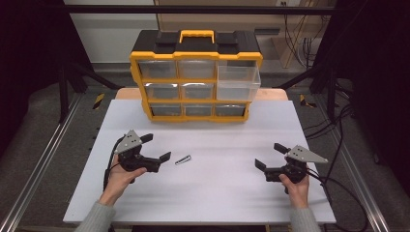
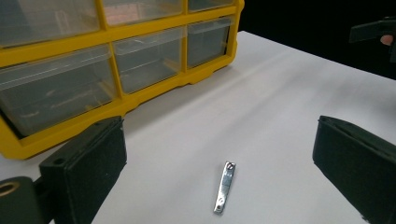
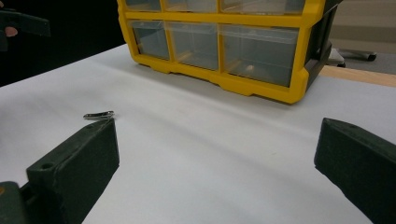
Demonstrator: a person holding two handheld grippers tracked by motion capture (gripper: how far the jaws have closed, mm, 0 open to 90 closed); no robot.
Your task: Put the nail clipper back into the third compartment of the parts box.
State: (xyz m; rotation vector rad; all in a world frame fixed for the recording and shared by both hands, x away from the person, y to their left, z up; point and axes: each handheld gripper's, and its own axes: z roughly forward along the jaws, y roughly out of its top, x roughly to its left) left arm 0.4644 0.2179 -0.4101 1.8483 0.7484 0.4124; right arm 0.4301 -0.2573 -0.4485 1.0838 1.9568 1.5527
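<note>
Metal nail clipper [image 2: 224, 187] lies just ahead of the left gripper [image 1: 157, 148], long axis pointing along its reach; right gripper [image 1: 268, 155] well apart, both released and empty

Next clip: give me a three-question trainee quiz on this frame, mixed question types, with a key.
1. True or false: the nail clipper lies nearer the left gripper than the right gripper.
2. Which drawer of the yellow organizer is pulled out? A) top right B) bottom left C) centre
3. Fill in: both grippers' jaws are ____.

Key:
1. True.
2. A, the top right drawer.
3. Open; neither holds anything.
</note>
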